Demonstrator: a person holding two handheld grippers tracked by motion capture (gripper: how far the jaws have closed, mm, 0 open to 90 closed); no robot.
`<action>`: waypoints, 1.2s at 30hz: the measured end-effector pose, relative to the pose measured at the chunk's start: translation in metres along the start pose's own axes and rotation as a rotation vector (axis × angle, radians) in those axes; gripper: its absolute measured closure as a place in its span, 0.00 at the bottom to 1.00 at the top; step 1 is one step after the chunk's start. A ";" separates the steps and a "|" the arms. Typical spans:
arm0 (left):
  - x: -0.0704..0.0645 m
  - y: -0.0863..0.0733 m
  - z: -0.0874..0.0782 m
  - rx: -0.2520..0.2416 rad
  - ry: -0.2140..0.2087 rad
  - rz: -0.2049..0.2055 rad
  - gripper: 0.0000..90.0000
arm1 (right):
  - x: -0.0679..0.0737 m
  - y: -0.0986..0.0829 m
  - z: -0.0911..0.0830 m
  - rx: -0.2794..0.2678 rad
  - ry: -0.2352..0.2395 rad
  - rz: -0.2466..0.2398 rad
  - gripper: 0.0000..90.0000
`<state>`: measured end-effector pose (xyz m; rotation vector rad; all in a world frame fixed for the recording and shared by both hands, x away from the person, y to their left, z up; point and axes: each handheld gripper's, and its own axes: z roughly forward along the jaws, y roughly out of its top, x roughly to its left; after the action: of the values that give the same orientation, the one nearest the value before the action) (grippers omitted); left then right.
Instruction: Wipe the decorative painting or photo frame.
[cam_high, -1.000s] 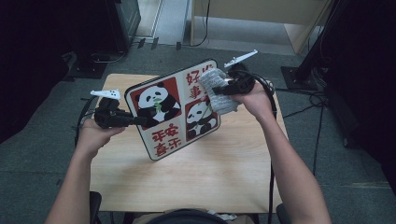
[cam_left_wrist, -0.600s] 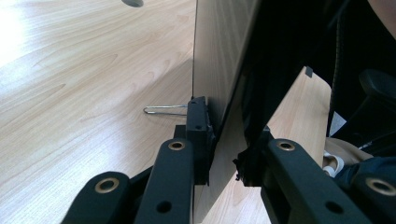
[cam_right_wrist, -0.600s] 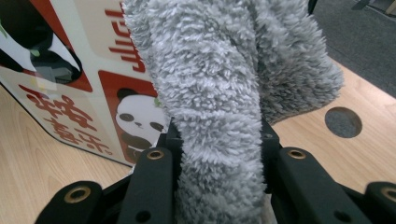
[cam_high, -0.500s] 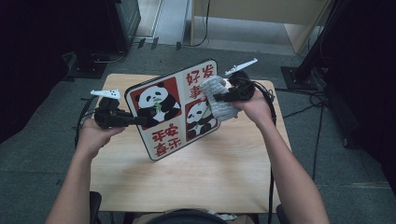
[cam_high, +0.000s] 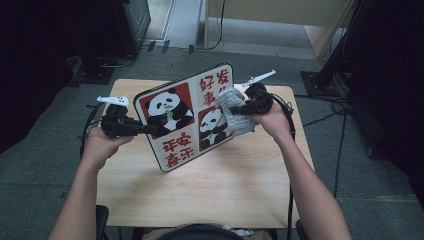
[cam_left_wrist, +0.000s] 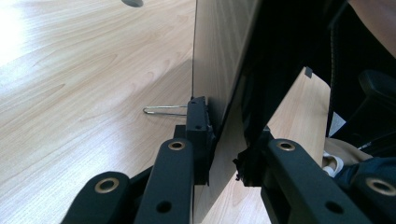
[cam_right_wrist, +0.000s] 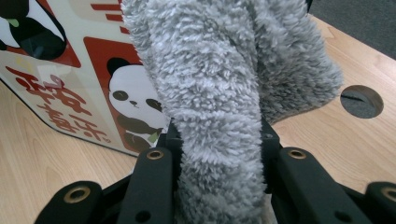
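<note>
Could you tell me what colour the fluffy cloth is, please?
The cloth is grey, clearest in the right gripper view.

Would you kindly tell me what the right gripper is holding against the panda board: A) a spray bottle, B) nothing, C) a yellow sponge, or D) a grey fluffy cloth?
D: the right gripper is clamped on a grey fluffy cloth pressed against the panda board.

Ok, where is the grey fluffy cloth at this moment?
In the high view the grey fluffy cloth sits right of centre, clamped in the right gripper and pressed against the right side of the panda board, above the wooden table.
</note>
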<state>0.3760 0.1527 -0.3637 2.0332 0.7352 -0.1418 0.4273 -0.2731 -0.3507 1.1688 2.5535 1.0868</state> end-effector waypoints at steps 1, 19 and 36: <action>0.000 0.000 0.000 -0.001 -0.001 0.001 0.87 | -0.001 -0.001 0.001 0.000 0.002 -0.001 0.77; 0.000 0.000 0.000 -0.002 -0.002 0.001 0.87 | -0.004 -0.025 0.017 0.016 0.023 0.035 0.76; 0.000 0.000 0.000 -0.002 -0.006 0.012 0.87 | -0.008 -0.056 0.037 0.038 0.023 0.055 0.76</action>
<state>0.3761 0.1530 -0.3642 2.0344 0.7196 -0.1400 0.4132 -0.2827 -0.4164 1.2504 2.5848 1.0736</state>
